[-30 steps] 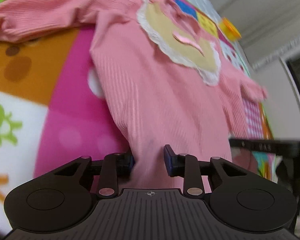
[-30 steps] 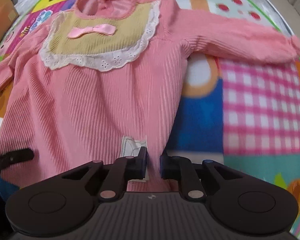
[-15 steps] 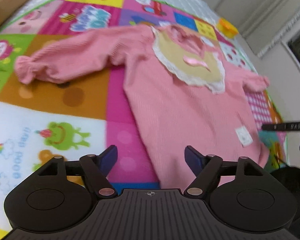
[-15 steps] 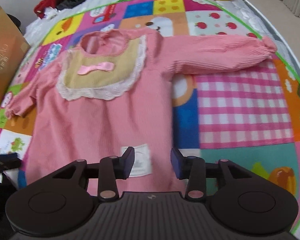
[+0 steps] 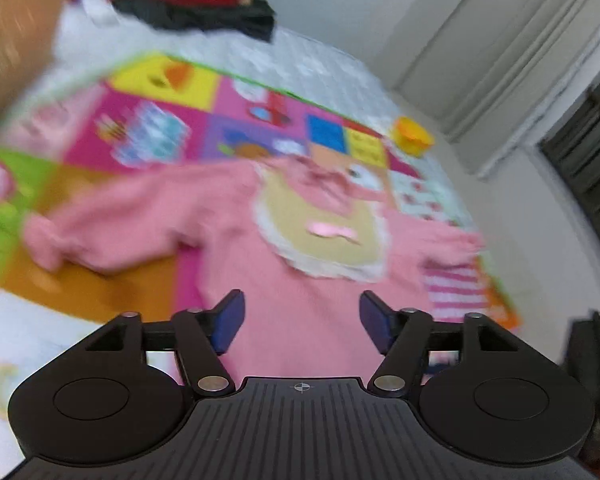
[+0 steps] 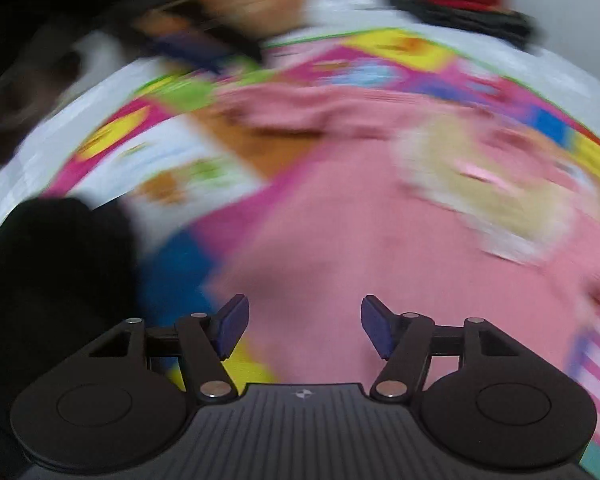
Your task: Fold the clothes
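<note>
On the far left of the left wrist view a brown cardboard box [image 5: 8,40] stands at the edge of the bed, and beside it a heap of red and dark clothes [image 5: 188,4] waits at the head of the colourful play mat [image 5: 152,128]. Next along, the pink dress [image 5: 300,320] lies spread flat, face up, on that mat, its 2 sleeves stretched out to either side: the left sleeve [image 5: 112,232] reaches toward the green square, and the cream bib with its lace edge [image 5: 328,236] sits at the chest. Further right a yellow bowl [image 5: 412,140] rests near the mat's far corner.

The left gripper [image 5: 302,320] hangs above the lower body of the dress with its jaws spread and nothing between them; they have just closed in slightly from a wider spread. The right gripper [image 6: 304,326] is likewise spread and empty over the hem, its jaws having just been widening.

Both views are heavily smeared, so the main risk is a badly aimed next pinch: a jaw could take only 1 layer, or catch the mat along with the fabric, and drag the flattened dress into wrinkles. A lopsided grab at 1 sleeve would probably skew the fold line.
</note>
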A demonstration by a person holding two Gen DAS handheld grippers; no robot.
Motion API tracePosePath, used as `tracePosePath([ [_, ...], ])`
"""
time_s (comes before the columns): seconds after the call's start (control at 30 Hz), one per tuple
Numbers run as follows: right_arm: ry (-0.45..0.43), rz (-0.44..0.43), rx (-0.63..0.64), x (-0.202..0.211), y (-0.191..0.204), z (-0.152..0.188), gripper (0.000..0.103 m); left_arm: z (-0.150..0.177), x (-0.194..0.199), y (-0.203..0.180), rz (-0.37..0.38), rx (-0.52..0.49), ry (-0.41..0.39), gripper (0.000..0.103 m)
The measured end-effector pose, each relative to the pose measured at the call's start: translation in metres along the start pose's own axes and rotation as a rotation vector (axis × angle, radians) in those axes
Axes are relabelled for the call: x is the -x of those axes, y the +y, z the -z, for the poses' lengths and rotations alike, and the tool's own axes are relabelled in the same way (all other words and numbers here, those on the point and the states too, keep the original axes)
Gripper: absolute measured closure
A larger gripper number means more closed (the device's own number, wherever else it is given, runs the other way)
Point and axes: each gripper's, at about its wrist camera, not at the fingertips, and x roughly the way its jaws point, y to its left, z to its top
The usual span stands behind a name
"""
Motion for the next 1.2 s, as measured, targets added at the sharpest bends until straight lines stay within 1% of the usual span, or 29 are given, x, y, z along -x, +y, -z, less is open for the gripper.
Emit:
tracePosePath([
  [0.1, 0.084, -0.002, 0.127, -0.042, 0.036, -0.007, 0.040, 0.012, 0.001, 0.001, -0.136, -0.038, 0.052, 0.028],
  [0.17, 0.091, 0.017, 0.158, -0.051, 0.041, -0.007, 0.041, 0.024, 0.000, -0.001, -0.200, -0.084, 0.080, 0.026],
  [0.2, 0.094, 0.027, 0.173, -0.056, 0.043, -0.007, 0.047, 0.029, 0.001, -0.003, -0.221, -0.114, 0.085, 0.024],
  [0.23, 0.097, 0.037, 0.187, -0.060, 0.046, -0.007, 0.059, 0.034, 0.002, -0.006, -0.242, -0.144, 0.090, 0.020],
  [0.27, 0.071, 0.064, 0.170, -0.053, 0.041, -0.009, 0.088, 0.037, 0.004, -0.007, -0.253, -0.171, 0.092, 0.018],
  [0.3, 0.044, 0.093, 0.151, -0.045, 0.035, -0.011, 0.096, 0.038, 0.006, -0.009, -0.257, -0.197, 0.090, 0.015],
  [0.33, 0.016, 0.122, 0.132, -0.037, 0.029, -0.013, 0.096, 0.041, 0.007, -0.012, -0.260, -0.224, 0.086, 0.012],
  [0.4, -0.037, 0.153, 0.049, -0.016, 0.007, -0.019, 0.101, 0.043, 0.005, -0.020, -0.260, -0.268, 0.083, 0.011],
  [0.43, -0.059, 0.162, 0.001, -0.004, -0.007, -0.022, 0.101, 0.043, 0.005, -0.025, -0.254, -0.286, 0.083, 0.010],
  [0.53, -0.124, 0.177, -0.110, 0.033, -0.039, -0.029, 0.101, 0.043, 0.002, -0.037, -0.220, -0.309, 0.080, 0.008],
  [0.63, -0.176, 0.166, -0.188, 0.062, -0.061, -0.034, 0.101, 0.044, -0.002, -0.047, -0.189, -0.321, 0.081, 0.008],
  [0.73, -0.205, 0.145, -0.234, 0.077, -0.073, -0.040, 0.101, 0.050, -0.009, -0.052, -0.153, -0.336, 0.089, 0.007],
  [0.83, -0.214, 0.117, -0.260, 0.079, -0.075, -0.046, 0.101, 0.061, -0.021, -0.056, -0.108, -0.358, 0.118, 0.006],
  [0.93, -0.219, 0.097, -0.270, 0.075, -0.073, -0.050, 0.101, 0.070, -0.039, -0.071, -0.087, -0.399, 0.138, 0.006],
  [1.0, -0.218, 0.095, -0.266, 0.073, -0.070, -0.052, 0.101, 0.073, -0.057, -0.087, -0.099, -0.416, 0.131, 0.006],
  [1.07, -0.219, 0.096, -0.256, 0.073, -0.066, -0.053, 0.101, 0.071, -0.078, -0.099, -0.163, -0.423, 0.102, 0.006],
  [1.13, -0.227, 0.100, -0.261, 0.075, -0.066, -0.052, 0.102, 0.065, -0.098, -0.106, -0.213, -0.398, 0.078, 0.006],
  [1.17, -0.231, 0.102, -0.264, 0.077, -0.065, -0.051, 0.102, 0.061, -0.106, -0.107, -0.214, -0.373, 0.067, 0.006],
  [1.2, -0.234, 0.098, -0.270, 0.078, -0.068, -0.051, 0.102, 0.057, -0.112, -0.106, -0.195, -0.339, 0.063, 0.006],
])
